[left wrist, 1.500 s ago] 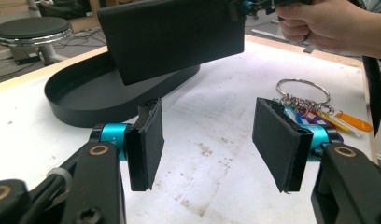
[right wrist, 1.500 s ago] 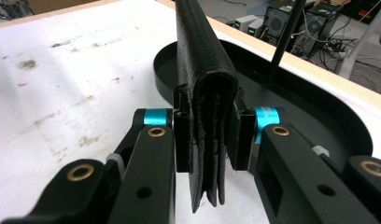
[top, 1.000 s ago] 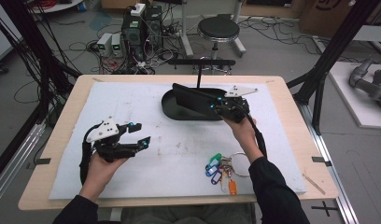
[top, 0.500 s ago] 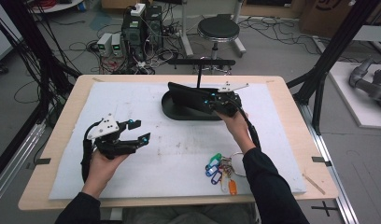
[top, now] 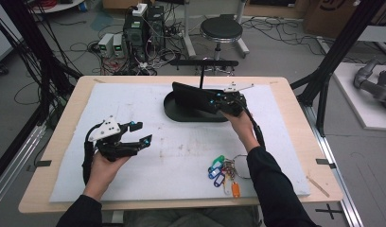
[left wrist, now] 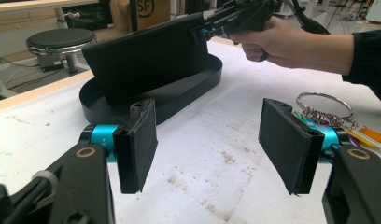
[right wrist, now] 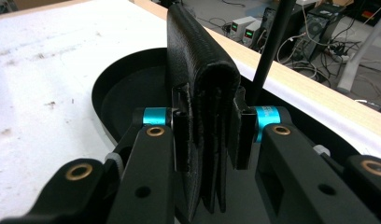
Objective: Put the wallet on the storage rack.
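Where the black oval tray (top: 181,113) sits at the far middle of the worktop (top: 58,142), 1 black wallet (top: 193,97) is held on edge over it, pinched by the right claw (top: 218,100). Left claw (top: 140,132): spread, nothing between the pads. Key bunch (top: 224,170): near edge.

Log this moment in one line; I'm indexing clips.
right gripper: shut on wallet | wallet: over black tray | left gripper: open, empty

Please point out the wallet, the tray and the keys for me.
wallet (left wrist: 146,56), left gripper view, on its flat side.
tray (top: 177,112), high view, on its near rim.
keys (top: 218,170), high view, on a blue tag.
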`<act>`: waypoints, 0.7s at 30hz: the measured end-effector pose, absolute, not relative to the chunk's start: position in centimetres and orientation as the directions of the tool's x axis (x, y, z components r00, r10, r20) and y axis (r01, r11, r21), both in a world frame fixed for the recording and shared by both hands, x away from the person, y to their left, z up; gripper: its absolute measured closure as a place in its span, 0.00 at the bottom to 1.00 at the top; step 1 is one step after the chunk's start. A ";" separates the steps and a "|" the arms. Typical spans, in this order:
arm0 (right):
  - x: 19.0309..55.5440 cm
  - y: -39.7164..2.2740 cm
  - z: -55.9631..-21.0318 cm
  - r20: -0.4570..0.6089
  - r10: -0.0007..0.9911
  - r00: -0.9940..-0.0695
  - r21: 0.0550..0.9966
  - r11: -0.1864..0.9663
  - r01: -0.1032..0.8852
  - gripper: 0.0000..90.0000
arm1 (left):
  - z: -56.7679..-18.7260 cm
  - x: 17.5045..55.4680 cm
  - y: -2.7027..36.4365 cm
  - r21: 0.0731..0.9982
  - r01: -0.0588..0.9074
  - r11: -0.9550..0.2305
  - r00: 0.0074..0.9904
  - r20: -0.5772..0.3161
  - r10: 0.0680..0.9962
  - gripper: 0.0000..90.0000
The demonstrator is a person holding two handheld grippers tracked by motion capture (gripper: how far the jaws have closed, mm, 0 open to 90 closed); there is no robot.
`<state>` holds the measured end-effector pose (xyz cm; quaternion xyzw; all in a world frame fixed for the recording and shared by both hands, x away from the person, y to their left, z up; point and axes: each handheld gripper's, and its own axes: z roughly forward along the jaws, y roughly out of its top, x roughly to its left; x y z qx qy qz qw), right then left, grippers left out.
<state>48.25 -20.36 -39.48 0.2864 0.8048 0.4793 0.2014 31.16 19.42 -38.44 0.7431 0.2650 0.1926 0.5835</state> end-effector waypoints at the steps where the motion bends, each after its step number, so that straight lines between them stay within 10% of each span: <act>1: 48.4 -20.3 -39.6 -0.051 0.652 -0.757 0.885 0.381 0.269 0.84 | -38.4 31.1 19.5 0.969 0.169 -0.182 0.786 -0.021 0.617 0.41; 21: 48.8 -20.9 -40.5 -0.071 0.681 -0.728 0.833 0.442 0.332 0.73 | -38.6 31.1 19.0 0.969 0.159 -0.188 0.794 -0.013 0.607 0.40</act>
